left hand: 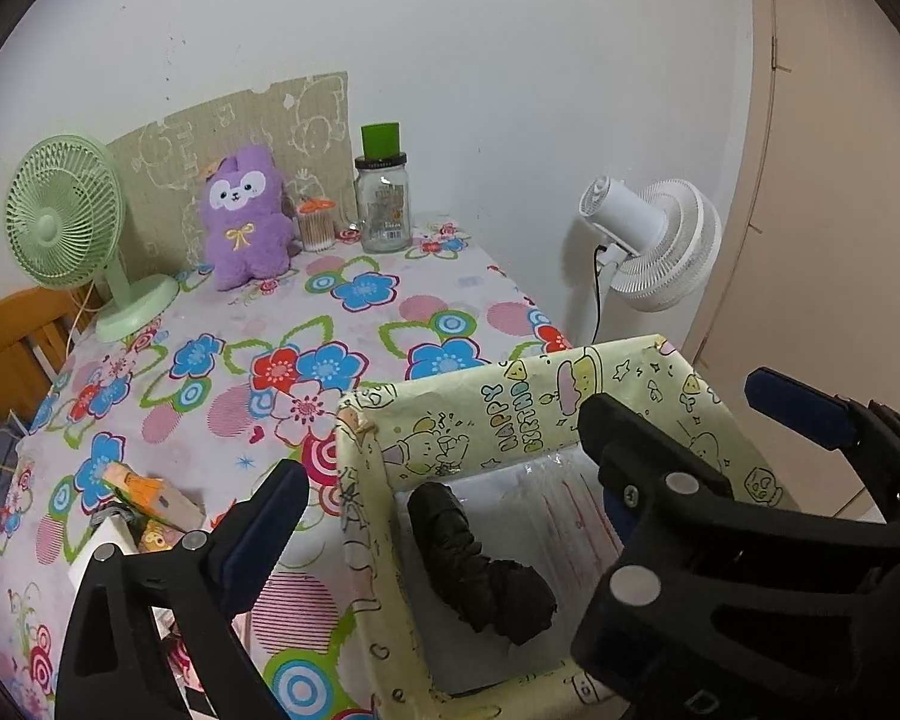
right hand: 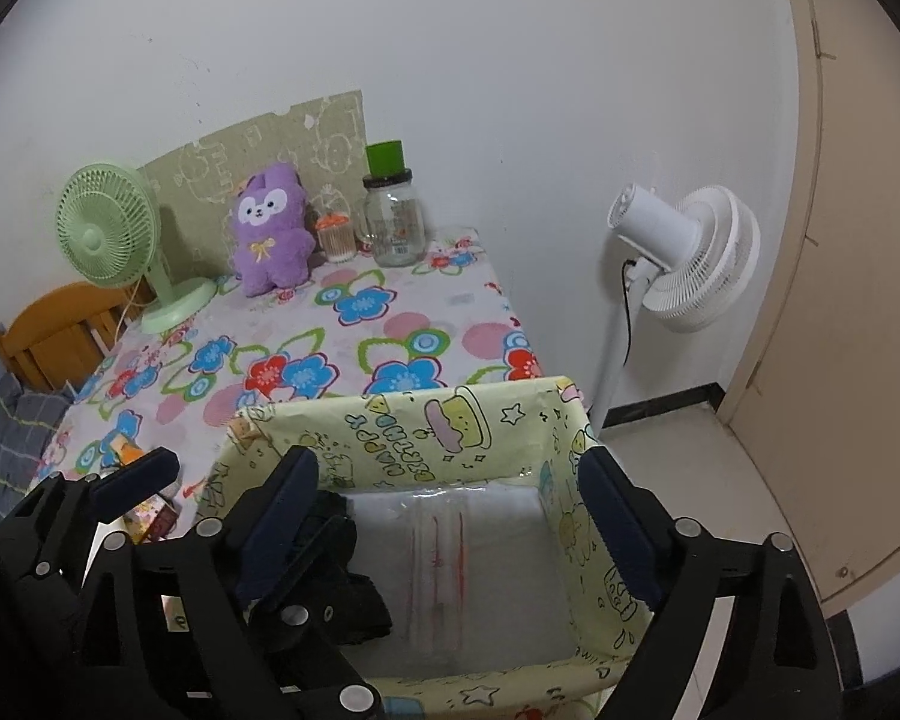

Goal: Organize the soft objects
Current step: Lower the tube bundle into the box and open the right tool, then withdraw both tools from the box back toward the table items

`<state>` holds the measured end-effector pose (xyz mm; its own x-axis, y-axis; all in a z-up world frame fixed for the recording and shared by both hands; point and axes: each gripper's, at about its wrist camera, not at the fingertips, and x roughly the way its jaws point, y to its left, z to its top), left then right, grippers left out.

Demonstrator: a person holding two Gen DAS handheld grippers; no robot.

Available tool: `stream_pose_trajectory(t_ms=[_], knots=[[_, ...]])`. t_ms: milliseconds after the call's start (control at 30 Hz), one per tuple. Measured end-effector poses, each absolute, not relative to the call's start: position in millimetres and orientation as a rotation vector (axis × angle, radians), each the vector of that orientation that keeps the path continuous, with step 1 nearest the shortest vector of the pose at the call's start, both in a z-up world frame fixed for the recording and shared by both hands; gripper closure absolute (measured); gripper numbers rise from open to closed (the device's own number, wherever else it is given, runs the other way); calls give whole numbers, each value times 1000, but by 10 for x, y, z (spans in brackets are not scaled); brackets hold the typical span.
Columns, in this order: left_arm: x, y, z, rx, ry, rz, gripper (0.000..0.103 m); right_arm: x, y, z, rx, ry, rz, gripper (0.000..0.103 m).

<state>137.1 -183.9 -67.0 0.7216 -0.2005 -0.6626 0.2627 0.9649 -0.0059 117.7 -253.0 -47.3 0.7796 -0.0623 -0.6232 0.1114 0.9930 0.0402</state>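
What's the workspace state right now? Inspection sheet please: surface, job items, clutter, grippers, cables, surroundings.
Surface: table under a floral cloth.
Job's things: black soft bundle lies inside the yellow box; purple plush sits upright at the far wall.
Clutter: glass jar, cotton swab tub, green desk fan, small packets near the front edge.
Grippers: left gripper open, right gripper open, both above the box, holding nothing.
Cables: black cord from the white standing fan.
Surroundings: white wall, wooden chair, door at right.

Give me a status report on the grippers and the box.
Left gripper open, right gripper open, both empty. Black cloth lies in box. Purple plush still out. Nothing in the way.
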Motion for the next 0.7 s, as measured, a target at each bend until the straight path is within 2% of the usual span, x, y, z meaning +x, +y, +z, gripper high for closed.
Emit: stream_pose_trajectory(t_ms=[167, 700], knots=[[1267, -1764, -573, 86, 692, -252, 3, 1076, -2443, -385, 75, 651, -96, 7], [1030, -1452, -267, 72, 628, -227, 3, 832, -2128, -69, 64, 577, -112, 7]])
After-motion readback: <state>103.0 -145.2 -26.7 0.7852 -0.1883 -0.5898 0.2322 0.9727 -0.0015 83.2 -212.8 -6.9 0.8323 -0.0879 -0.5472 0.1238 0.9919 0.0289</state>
